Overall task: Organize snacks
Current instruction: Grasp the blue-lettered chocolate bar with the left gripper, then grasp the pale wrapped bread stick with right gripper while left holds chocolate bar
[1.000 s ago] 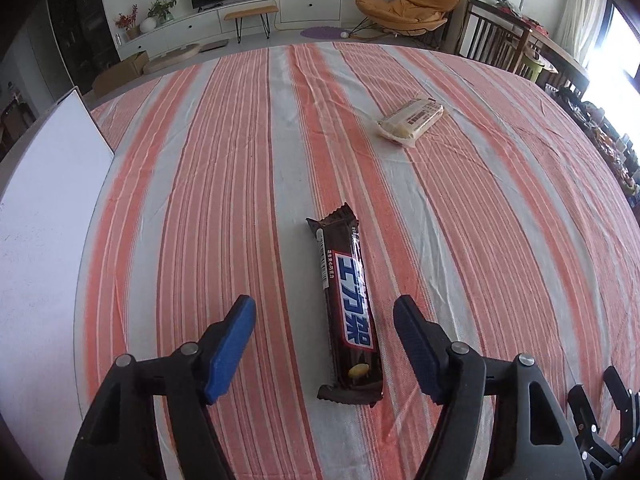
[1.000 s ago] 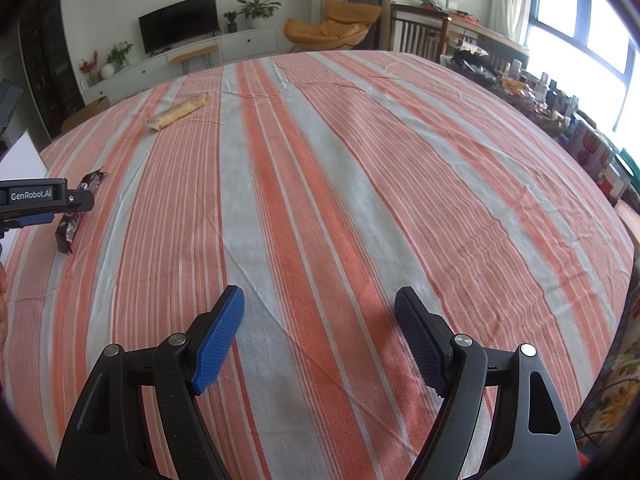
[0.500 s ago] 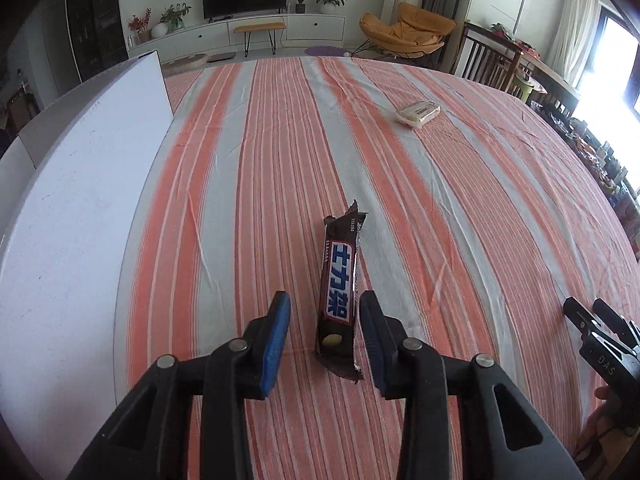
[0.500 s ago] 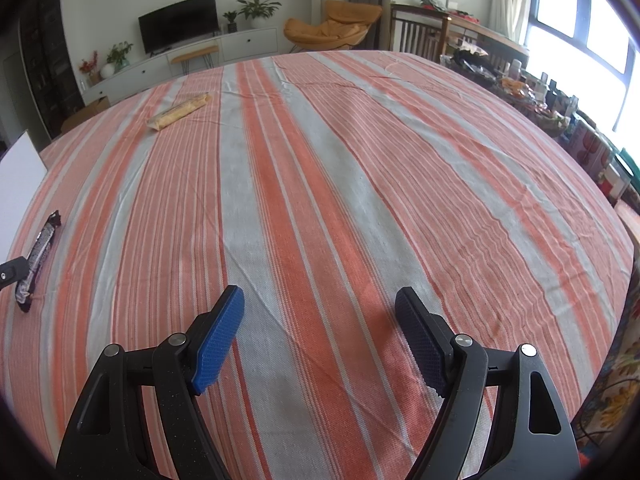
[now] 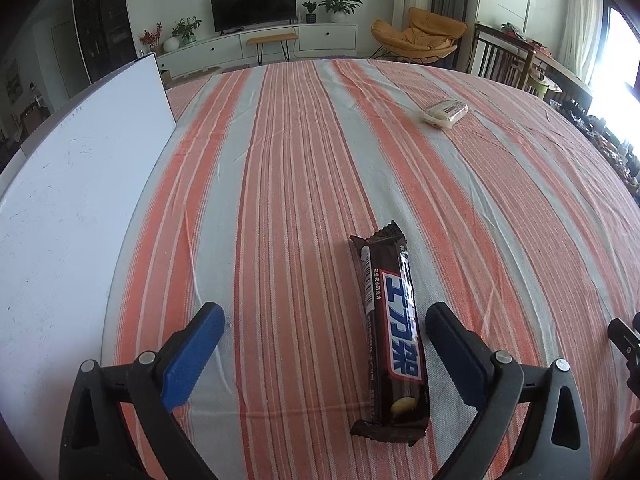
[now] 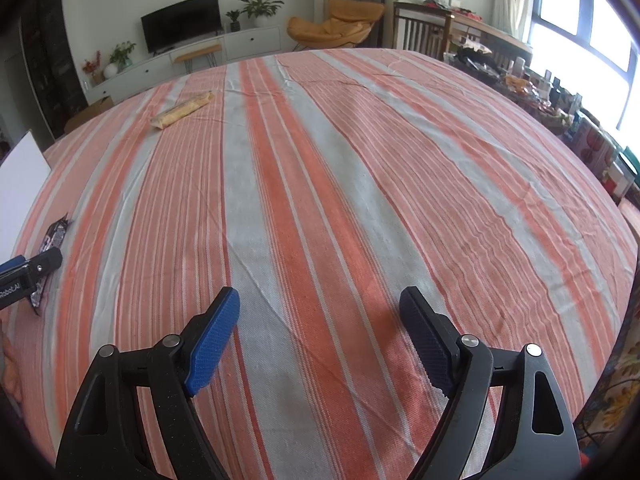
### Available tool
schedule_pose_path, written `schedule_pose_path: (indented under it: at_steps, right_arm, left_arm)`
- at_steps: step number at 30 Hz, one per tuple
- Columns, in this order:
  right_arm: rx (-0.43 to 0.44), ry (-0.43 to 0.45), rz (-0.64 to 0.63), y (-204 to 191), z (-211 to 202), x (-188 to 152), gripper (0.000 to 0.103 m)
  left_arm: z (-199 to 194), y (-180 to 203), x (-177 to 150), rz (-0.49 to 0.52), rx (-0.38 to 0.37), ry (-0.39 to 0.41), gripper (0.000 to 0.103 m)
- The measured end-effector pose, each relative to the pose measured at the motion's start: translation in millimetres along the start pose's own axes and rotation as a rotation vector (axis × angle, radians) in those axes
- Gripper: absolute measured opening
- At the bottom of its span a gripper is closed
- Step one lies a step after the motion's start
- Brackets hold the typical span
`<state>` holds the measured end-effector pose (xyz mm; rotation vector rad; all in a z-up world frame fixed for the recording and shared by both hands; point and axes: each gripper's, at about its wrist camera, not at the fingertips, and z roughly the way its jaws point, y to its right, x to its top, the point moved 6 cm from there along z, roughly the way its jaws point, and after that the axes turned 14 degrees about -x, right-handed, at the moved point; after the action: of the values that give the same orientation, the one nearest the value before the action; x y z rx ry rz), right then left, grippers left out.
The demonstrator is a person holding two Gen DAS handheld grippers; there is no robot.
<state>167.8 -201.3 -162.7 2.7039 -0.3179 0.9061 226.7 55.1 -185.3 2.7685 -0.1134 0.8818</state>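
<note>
A dark brown chocolate bar point(image 5: 394, 336) with a blue and white label lies flat on the striped tablecloth point(image 5: 304, 160). It sits between the fingers of my left gripper point(image 5: 325, 312), close to the right finger. The jaws are opening wide and no pad touches the bar. A pale wrapped snack point(image 5: 444, 113) lies far off to the right. In the right wrist view, my right gripper point(image 6: 316, 304) hangs over bare cloth, its jaws opening slightly with nothing between them. The bar point(image 6: 54, 236) and left gripper point(image 6: 24, 270) show at the left edge, a yellow snack point(image 6: 182, 110) far back.
A white board point(image 5: 72, 200) lies along the table's left side, close to the chocolate bar. The table's right edge borders a cluttered shelf of goods point(image 6: 592, 148). Chairs, a TV unit and plants stand beyond the far edge. The right gripper's tip point(image 5: 626, 340) pokes in at the left view's right edge.
Half a second ago the left jaws were narrowed around the chocolate bar; now they stand wide apart and the bar lies free on the cloth. The right gripper has kept its place.
</note>
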Motion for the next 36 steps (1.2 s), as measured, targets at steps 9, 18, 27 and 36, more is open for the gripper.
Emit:
schedule_pose_path:
  at_steps: [9,18,27,36]
  right_arm:
    - [0.165,-0.128,-0.046,-42,17,70,0.086]
    - [0.315,-0.283,0.081,-156,99,195,0.084]
    - [0.06,-0.192,-0.134,-212,119,207,0.036]
    - [0.223,-0.197,-0.227,-114,79,147,0.029]
  left_arm:
    - [1,-1,0,-0.002,-0.001,-0.001,0.103]
    - [2,-1,0,-0.003,-0.002,0.0,0.103]
    - [2,-1,1,-0.003,-0.002,0.0,0.103]
    - [3,-1,1,-0.003,-0.002,0.0,0.103]
